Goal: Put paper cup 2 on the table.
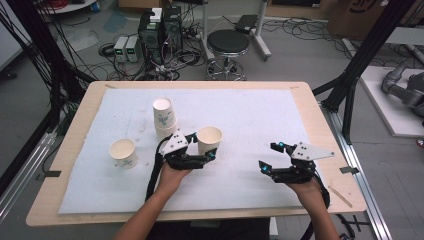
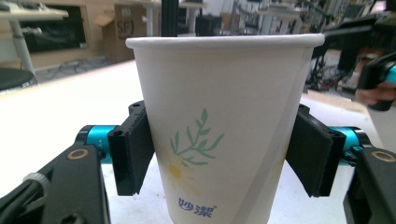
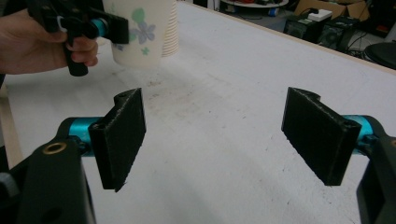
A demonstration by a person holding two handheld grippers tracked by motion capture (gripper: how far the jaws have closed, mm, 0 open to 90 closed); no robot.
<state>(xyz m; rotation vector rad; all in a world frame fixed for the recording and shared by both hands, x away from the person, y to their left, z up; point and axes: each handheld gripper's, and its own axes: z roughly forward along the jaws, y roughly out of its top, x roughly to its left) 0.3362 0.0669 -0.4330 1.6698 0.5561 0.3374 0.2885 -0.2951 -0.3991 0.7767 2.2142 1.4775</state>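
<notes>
**Paper cup sitting between my left jaws**

Nearest my left camera, the paper cup (image 2: 224, 135) is standing upright between the two black jaws, its wall touching the flat pads (image 2: 135, 149) on both sides, so I am reading the left gripper (image 1: 202, 152) as clamping it. The cup is tapering downward from a rolled rim, its white paper looking smooth and matte. I am seeing a green leafy sprig printed over a pale yellow flower, and below that blue characters reading 妙潔. In the right gripper view the cup's other side is showing lilac flowers.

My right gripper (image 1: 274, 156) is holding its jaws wide apart over the white mat (image 1: 260, 115), with nothing between them; its pads look rough and grainy. Beyond the left jaws a stack of inverted cups (image 1: 164, 117) is standing, and a single upright cup (image 1: 123, 153) is sitting off to their side.
</notes>
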